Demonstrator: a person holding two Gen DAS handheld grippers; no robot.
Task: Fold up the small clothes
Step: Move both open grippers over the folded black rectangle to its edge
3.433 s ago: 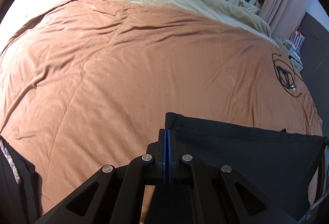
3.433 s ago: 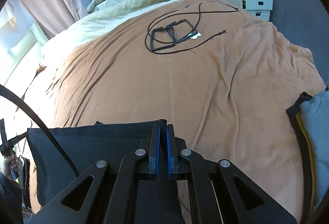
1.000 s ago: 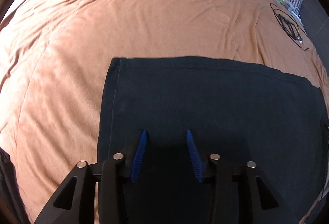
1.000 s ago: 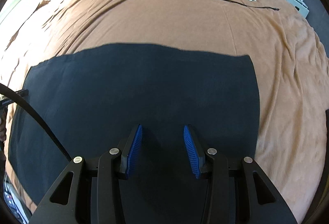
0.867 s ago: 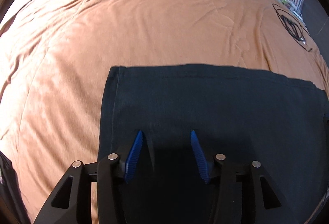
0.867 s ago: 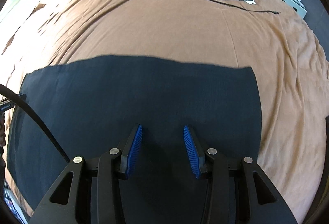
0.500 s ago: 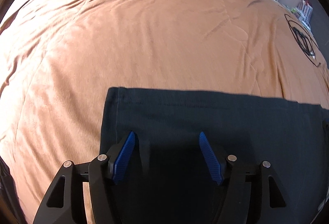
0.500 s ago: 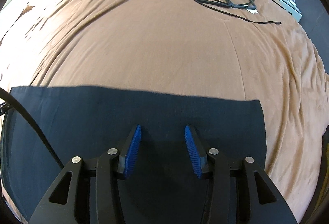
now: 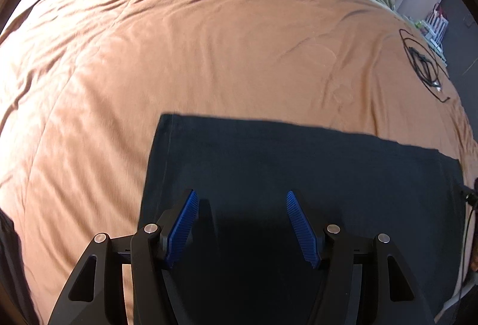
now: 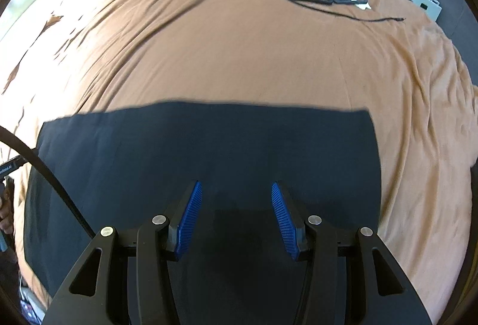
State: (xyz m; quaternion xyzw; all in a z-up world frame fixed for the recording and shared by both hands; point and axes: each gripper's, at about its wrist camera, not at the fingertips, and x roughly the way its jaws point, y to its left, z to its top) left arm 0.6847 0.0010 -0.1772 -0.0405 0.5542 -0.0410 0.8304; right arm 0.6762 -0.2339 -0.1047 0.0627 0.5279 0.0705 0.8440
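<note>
Dark cloth [image 9: 298, 175] lies flat on the orange bedspread [image 9: 209, 41]. Left gripper [image 9: 242, 225], its jaws just narrowing slightly, and right gripper [image 10: 236, 216], jaws spread, hover above it, gripping nothing.

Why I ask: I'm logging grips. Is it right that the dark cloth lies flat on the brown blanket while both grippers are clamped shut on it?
Not quite. The dark cloth does lie flat on the brown blanket, but both wrist views show the left gripper and the right gripper open above it, gripping nothing.
</note>
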